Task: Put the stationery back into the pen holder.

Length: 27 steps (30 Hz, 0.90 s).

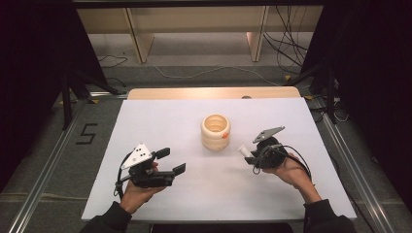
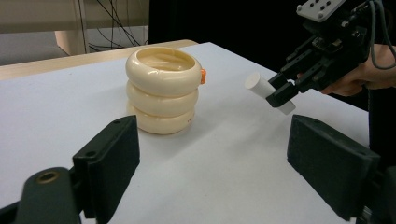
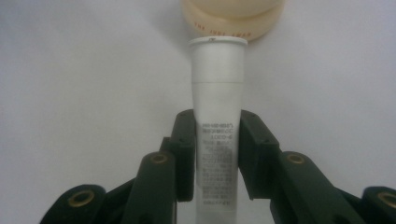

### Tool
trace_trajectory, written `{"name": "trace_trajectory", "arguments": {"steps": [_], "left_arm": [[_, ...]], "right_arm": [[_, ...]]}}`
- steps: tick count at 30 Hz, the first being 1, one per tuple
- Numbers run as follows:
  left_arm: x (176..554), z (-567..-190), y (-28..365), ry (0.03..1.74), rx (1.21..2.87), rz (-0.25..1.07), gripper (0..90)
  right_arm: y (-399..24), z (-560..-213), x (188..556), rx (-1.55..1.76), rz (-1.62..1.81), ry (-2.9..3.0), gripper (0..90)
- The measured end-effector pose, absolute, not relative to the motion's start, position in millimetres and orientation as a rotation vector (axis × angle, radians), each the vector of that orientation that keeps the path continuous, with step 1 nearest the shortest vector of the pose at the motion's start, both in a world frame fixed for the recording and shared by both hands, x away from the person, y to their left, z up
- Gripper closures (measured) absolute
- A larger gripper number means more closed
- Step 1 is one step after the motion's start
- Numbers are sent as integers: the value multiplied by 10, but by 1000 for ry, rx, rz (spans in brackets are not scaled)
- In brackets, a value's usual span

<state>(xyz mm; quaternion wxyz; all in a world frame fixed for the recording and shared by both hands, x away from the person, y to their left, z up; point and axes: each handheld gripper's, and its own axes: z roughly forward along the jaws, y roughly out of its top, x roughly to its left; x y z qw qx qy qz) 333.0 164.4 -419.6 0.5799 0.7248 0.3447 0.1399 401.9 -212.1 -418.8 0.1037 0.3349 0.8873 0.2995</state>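
**Tube in right grip, aimed at the ring-stack holder**

We have the right gripper [image 1: 250,156] clamped on the white plastic tube with small printed text [image 3: 217,116]. Both jaws press the tube's lower body and the cap end sticks out ahead. Gripping low leaves the front length free, which we judge suits dropping it into something.

In the left gripper view the tube [image 2: 268,92] sits clear of the white tabletop [image 1: 160,116], tilted, cap end pointing toward the cream container shaped like three stacked rings [image 1: 215,132]. In the high view the container stands near table centre, mouth open upward, a small orange tab [image 1: 225,135] on its side. The tube is at roughly 4 o'clock from it, near but not touching.

The left gripper [image 1: 172,160] hovers at about 8 o'clock from the container, jaws wide apart and holding nothing. From its own camera the container [image 2: 162,88] stands between and beyond its pads [image 2: 112,163]. Likely parked there so we can steady the container if it shifts.

Our read: insertion not yet done; the tube needs its end brought over the mouth.
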Motion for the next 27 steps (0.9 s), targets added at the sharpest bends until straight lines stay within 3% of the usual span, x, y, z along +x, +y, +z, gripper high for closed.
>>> {"name": "trace_trajectory", "arguments": {"steps": [27], "left_arm": [[3332,-4196,1645,807,1692,332,166]], "right_arm": [[-2117,-4010,4141,1035,1254,2350,699]]}}
